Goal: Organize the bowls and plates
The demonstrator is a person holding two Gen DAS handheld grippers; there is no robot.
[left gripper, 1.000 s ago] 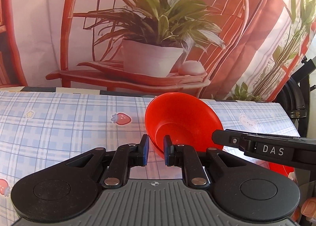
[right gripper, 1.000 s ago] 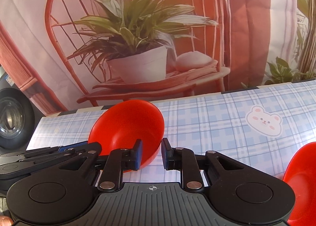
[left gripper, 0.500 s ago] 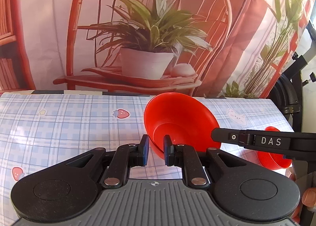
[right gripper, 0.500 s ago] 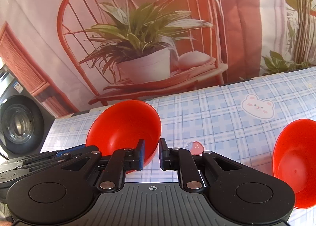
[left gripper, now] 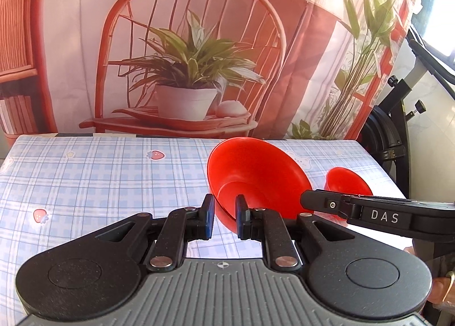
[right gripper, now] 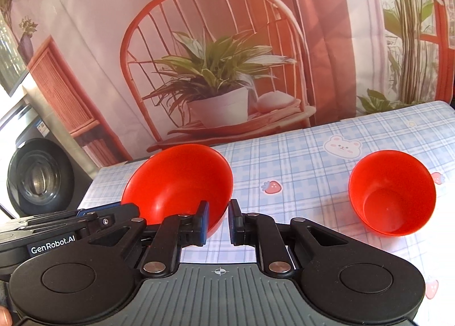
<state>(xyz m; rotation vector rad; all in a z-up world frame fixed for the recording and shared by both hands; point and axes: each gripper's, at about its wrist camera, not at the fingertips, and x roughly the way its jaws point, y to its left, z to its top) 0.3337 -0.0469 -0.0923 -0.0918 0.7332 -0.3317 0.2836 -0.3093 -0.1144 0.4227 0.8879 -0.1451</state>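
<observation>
Between the left gripper's [left gripper: 224, 218] two fingers, seen from the left wrist, sits the near rim of a large red bowl [left gripper: 256, 181]. The fingers pinch that rim, and the bowl tilts with its opening toward the camera, above a checked tablecloth [left gripper: 99, 183]. Just right of it, the right gripper reaches in from the right edge, its tip near the bowl's right wall; whether it touches is unclear. Behind that tip, a small red bowl [left gripper: 345, 179] rests farther right on the cloth. A printed backdrop [left gripper: 187, 70] of a chair and plant hangs at the far side.

From the right wrist, the right gripper [right gripper: 218, 222] has its fingers pressed close with a narrow gap; the big bowl's [right gripper: 179, 181] rim lies at the left finger [right gripper: 203, 222], and a true pinch cannot be confirmed. That bowl is on the left, tilted. On the right, well apart, the small bowl [right gripper: 394, 193] stands upright on the cloth [right gripper: 298, 172].

Judged risk: the tilted bowl is held only by a thin, smooth rim, so it could swivel or slip free if carried quickly.
</observation>
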